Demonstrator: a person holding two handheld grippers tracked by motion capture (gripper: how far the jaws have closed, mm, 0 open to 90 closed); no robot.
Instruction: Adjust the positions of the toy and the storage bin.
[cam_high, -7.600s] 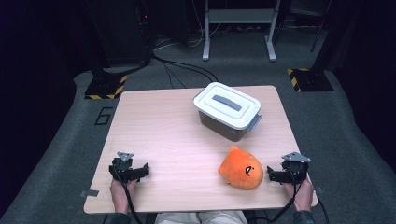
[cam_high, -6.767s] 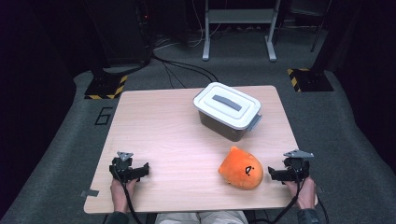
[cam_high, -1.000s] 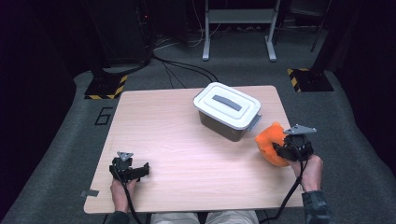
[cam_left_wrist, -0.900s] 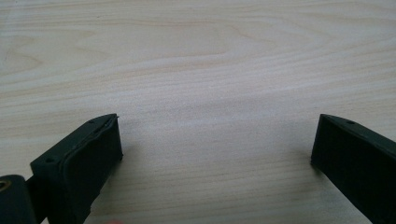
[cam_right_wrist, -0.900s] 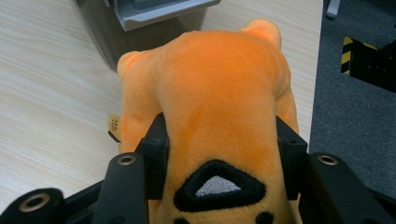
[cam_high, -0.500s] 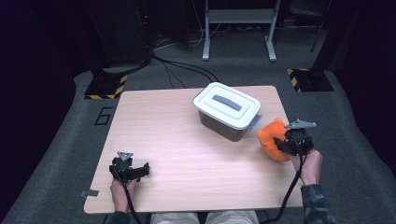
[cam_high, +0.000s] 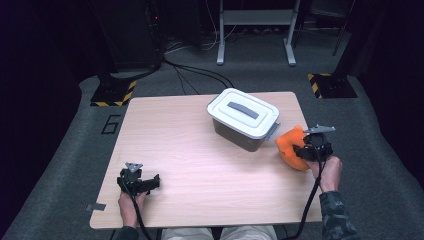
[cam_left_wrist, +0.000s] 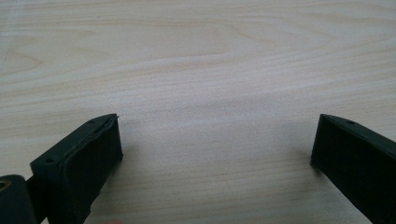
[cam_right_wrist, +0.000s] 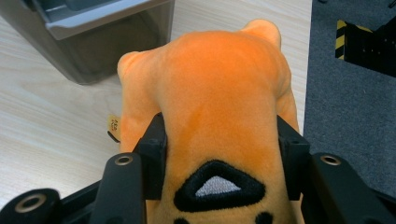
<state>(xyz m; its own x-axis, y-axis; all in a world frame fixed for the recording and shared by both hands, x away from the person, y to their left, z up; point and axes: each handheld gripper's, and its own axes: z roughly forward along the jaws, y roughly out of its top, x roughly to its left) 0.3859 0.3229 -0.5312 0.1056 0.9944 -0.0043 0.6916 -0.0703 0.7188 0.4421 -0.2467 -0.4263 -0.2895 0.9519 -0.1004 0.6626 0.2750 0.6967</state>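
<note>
Pale wood-grain counter (cam_high: 200, 165), carrying a lidded grey storage box (cam_high: 244, 119) with a flat handle in its white lid. The box stands just ahead and to the left of the right gripper's jaws, as the right gripper view shows; its lid is on.

Orange plush toy (cam_right_wrist: 219, 121), soft and compressible, sits between the jaws of the right gripper (cam_high: 311, 150) at the counter's right edge, beside the box's near right corner. Both black pads press into its flanks and the fabric bulges above them: the jaws are gripping the toy. A black embroidered triangle lies just above the jaw roots; a small tag hangs off the left jaw's outer side.

Left gripper (cam_high: 136, 181) rests at the near left of the counter, well apart from the box. Its jaws stand wide open, with nothing but bare wood between them.

Step in hand, as judged: parking the toy beside the box so the lid can be dealt with. To do it well, lower until the toy's underside bears on the counter, inboard of the edge, since part of it overhangs toward the floor. Open the jaws fully before withdrawing, as plush clings to pads. Keep the toy clear of the box's latch.
</note>
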